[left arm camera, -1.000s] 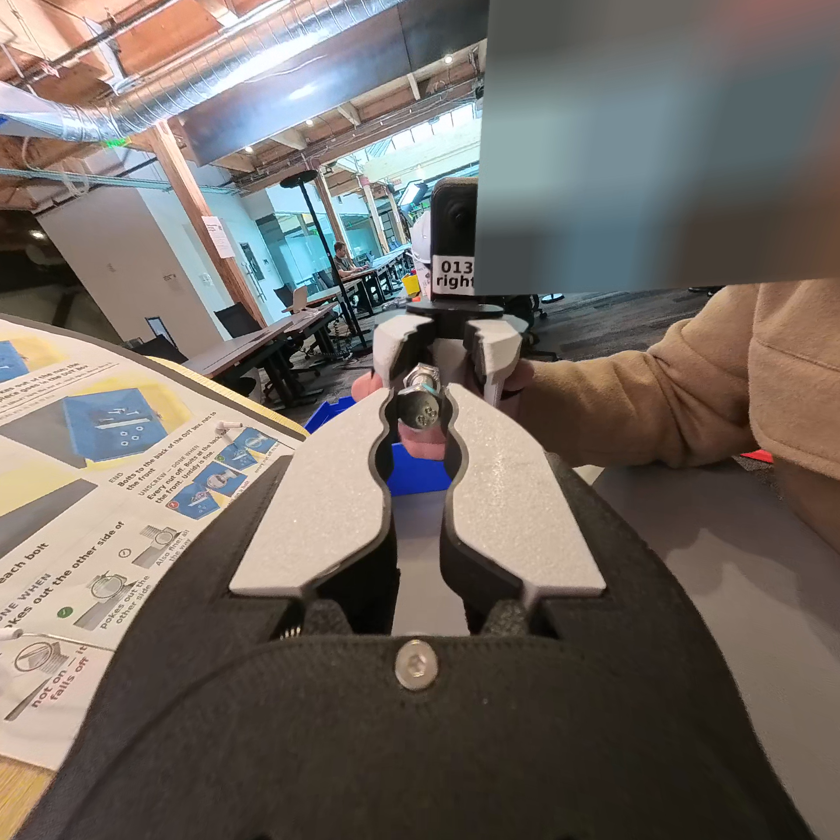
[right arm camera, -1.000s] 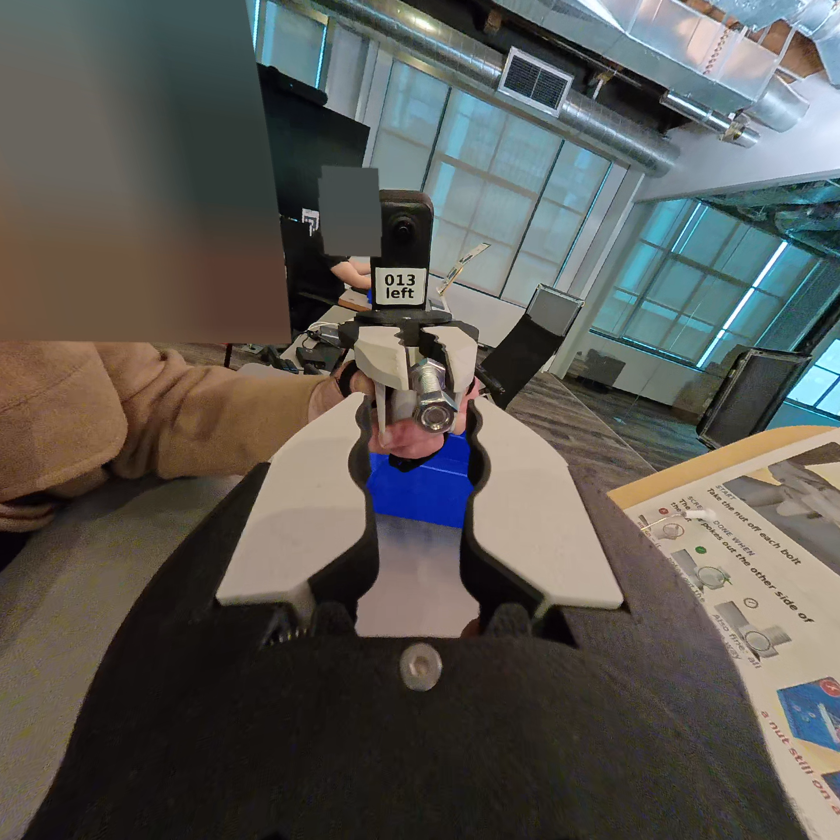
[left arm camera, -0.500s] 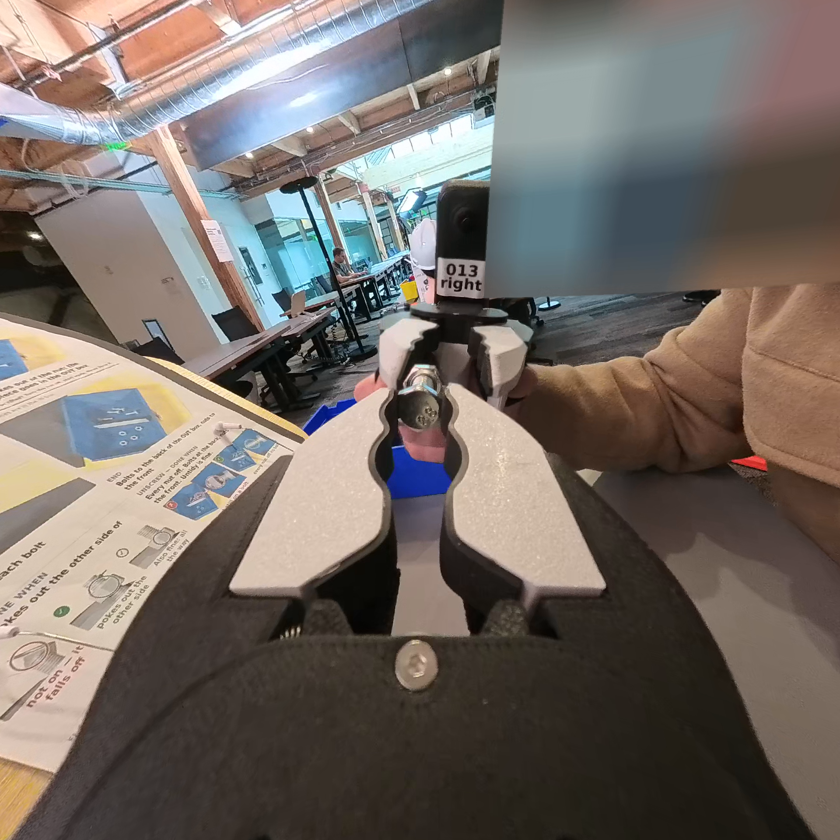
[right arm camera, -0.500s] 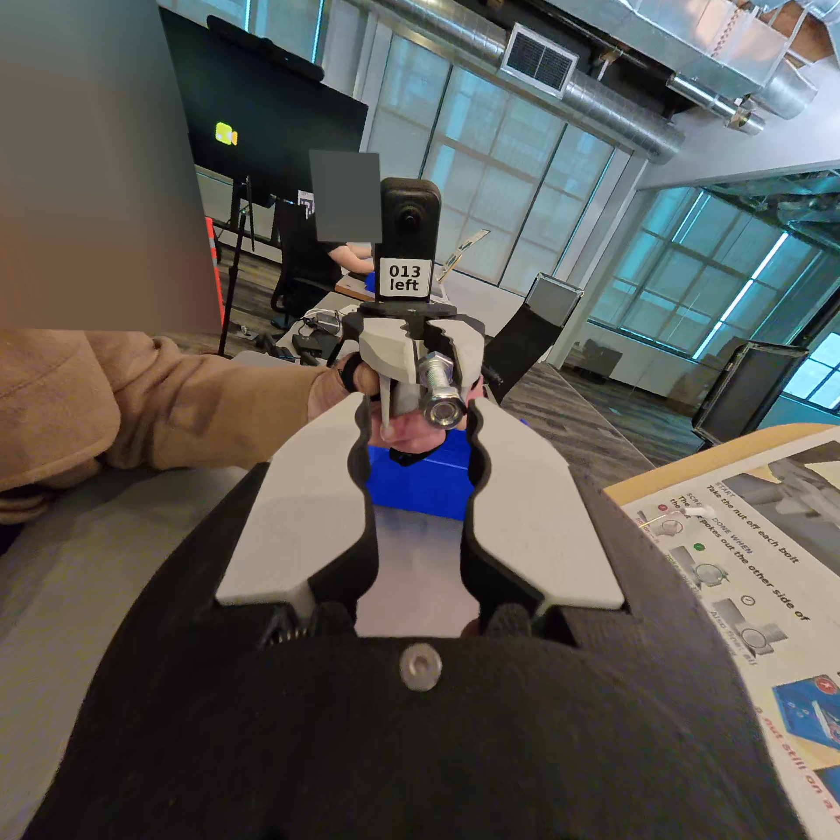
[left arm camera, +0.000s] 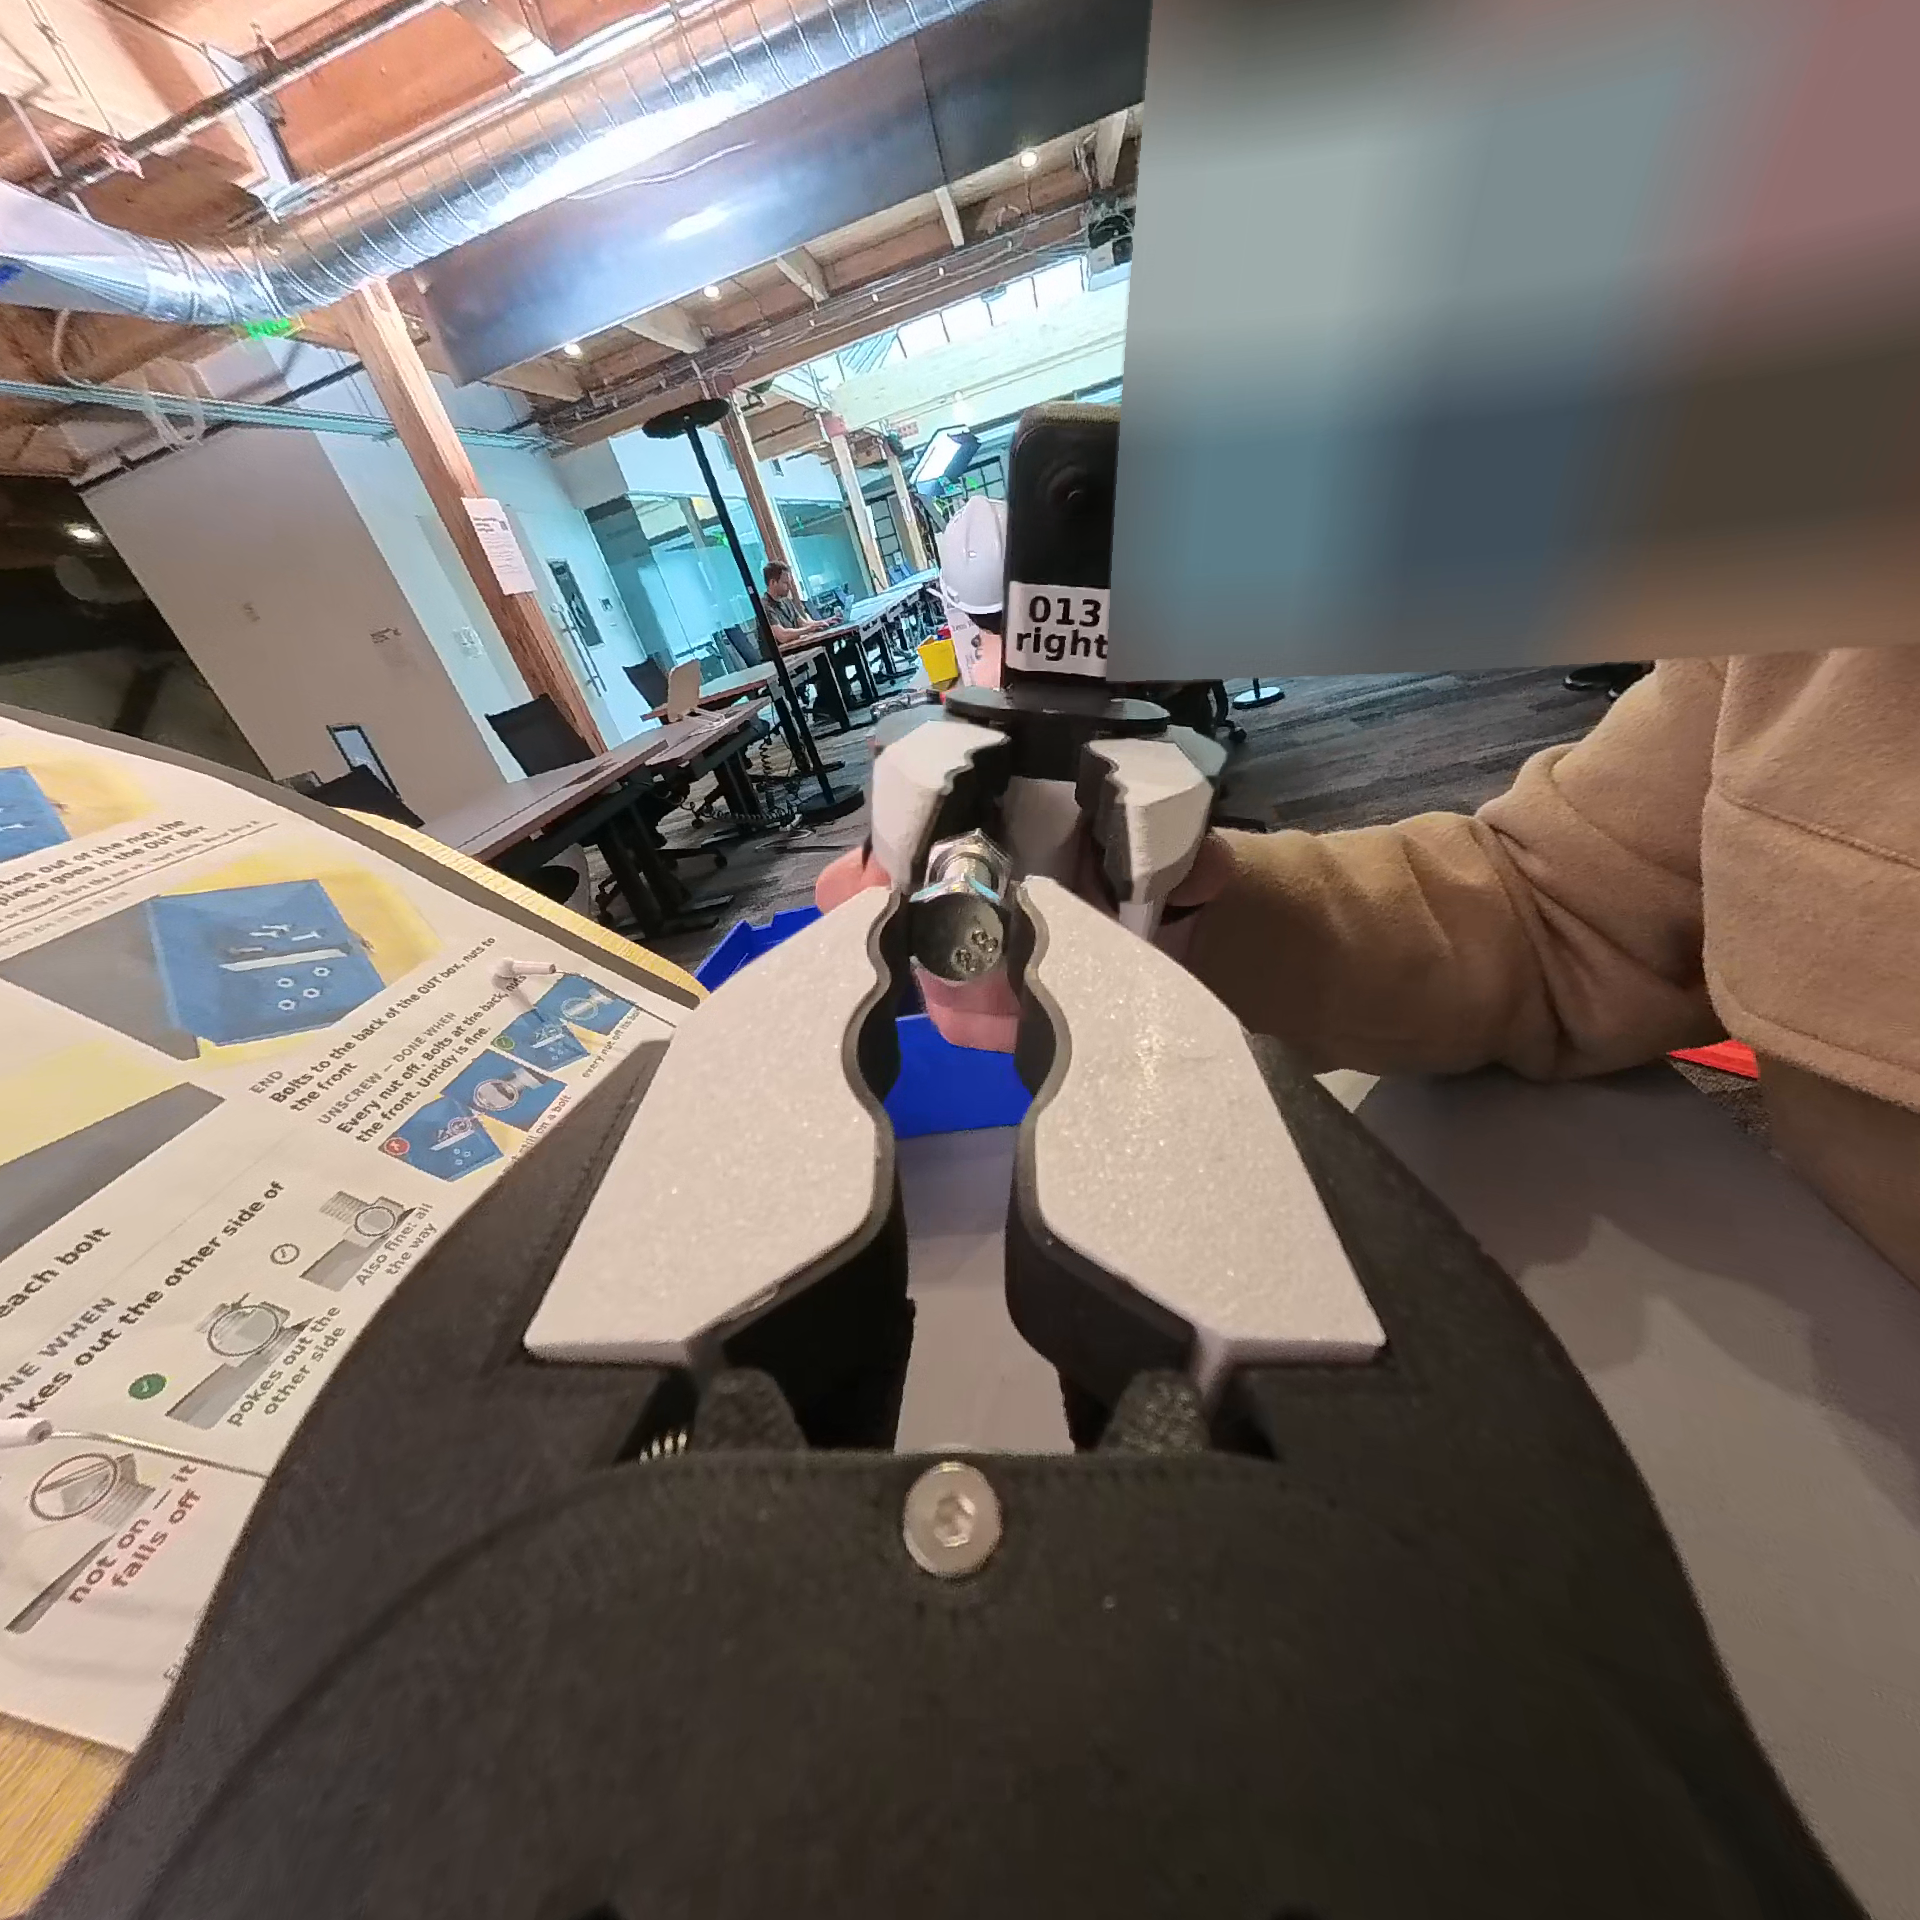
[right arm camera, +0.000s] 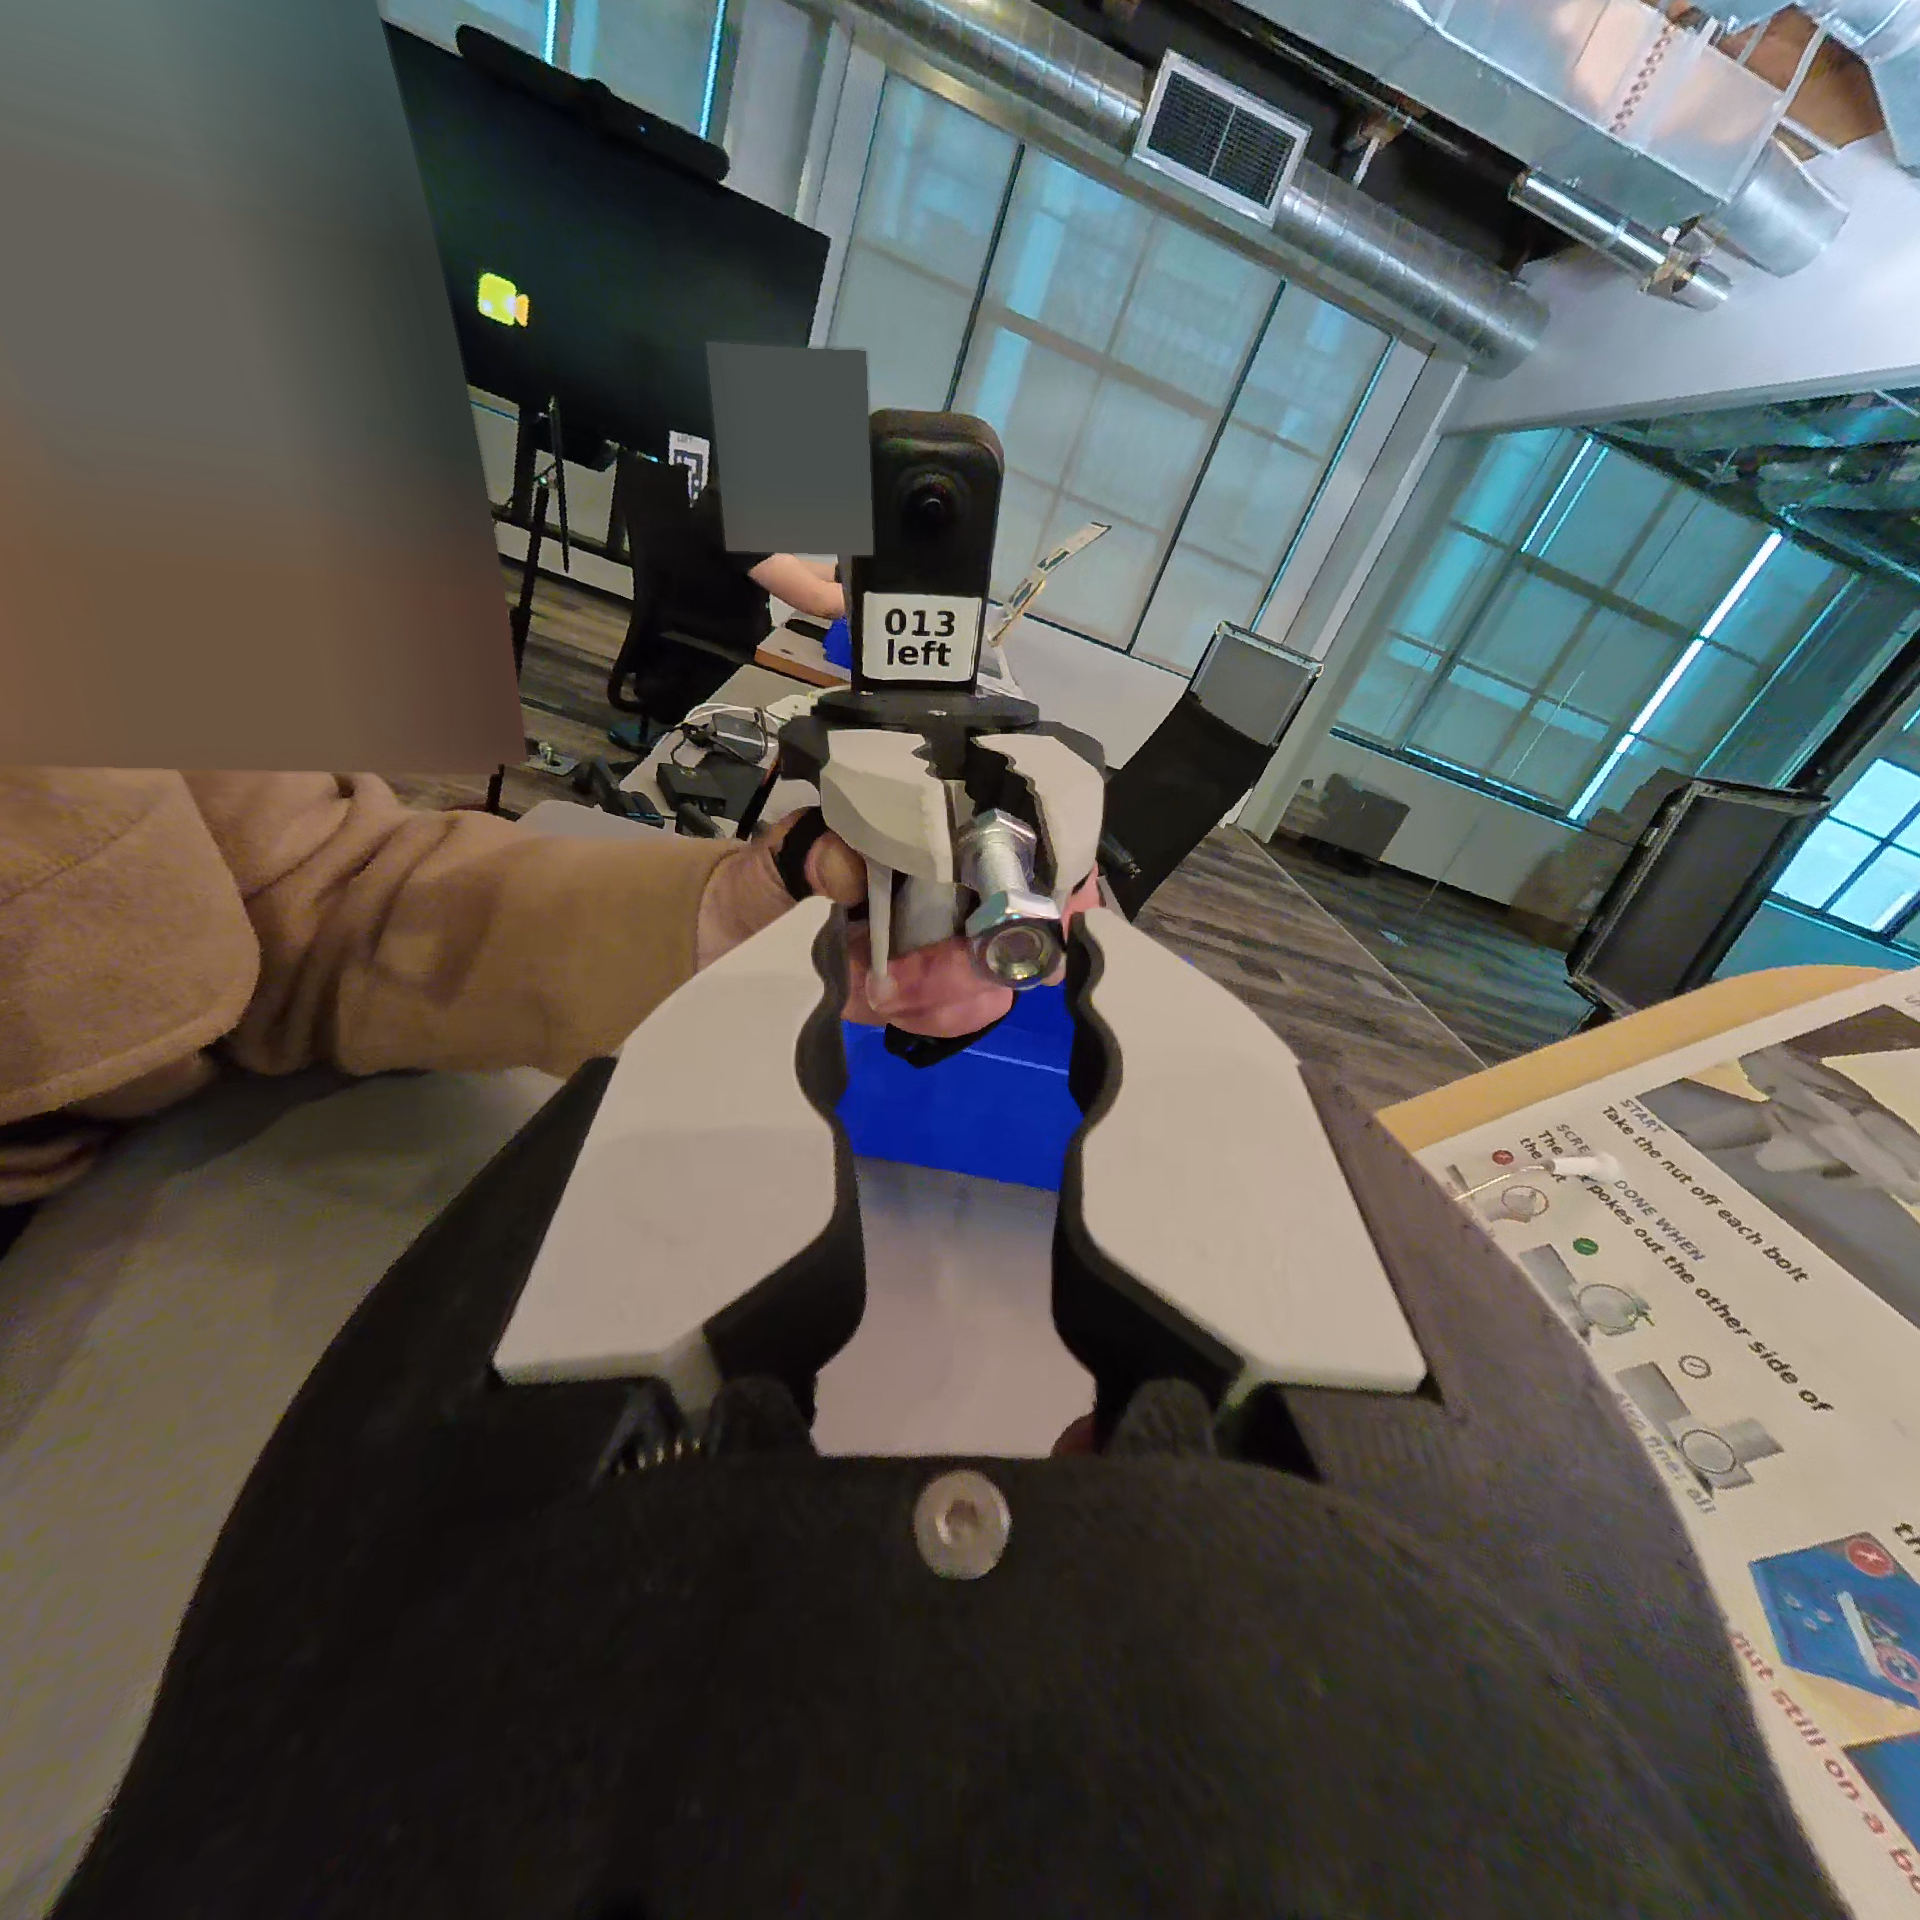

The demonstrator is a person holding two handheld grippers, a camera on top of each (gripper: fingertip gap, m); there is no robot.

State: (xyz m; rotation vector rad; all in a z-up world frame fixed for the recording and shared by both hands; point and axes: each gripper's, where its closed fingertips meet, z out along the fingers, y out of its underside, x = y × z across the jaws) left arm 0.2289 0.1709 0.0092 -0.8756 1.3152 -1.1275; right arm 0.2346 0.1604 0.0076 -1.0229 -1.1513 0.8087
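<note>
**Grippers.** You are holding the left gripper (left arm camera: 956, 920) pressed together on the head of a steel bolt (left arm camera: 958, 945), which is pointing away from you at 12 o'clock. You are keeping the right gripper (right arm camera: 951, 935) spread and facing the left one tip to tip. Its fingers are closing on nothing.

**Progress as seen.** 1 hex nut (right arm camera: 1016, 940) is sitting on the bolt's thread, at the end farthest from the head. In the right wrist view it is lying at 3 o'clock in the gap, just beside that finger; I cannot tell whether it is touching. Whether the nut is turning cannot be told.

**Surface.** You are working above a grey desk (right arm camera: 208, 1299). A blue bin (right arm camera: 956, 1127) is standing on it at 6 o'clock from the bolt, and its contents are hidden. A printed instruction sheet (left arm camera: 208, 1091) on a wooden board is lying at 9 o'clock in the left wrist view.

**Room.** An open office with exposed ducts, timber posts, large windows and rows of desks is showing behind. 1 person is sitting far off.
</note>
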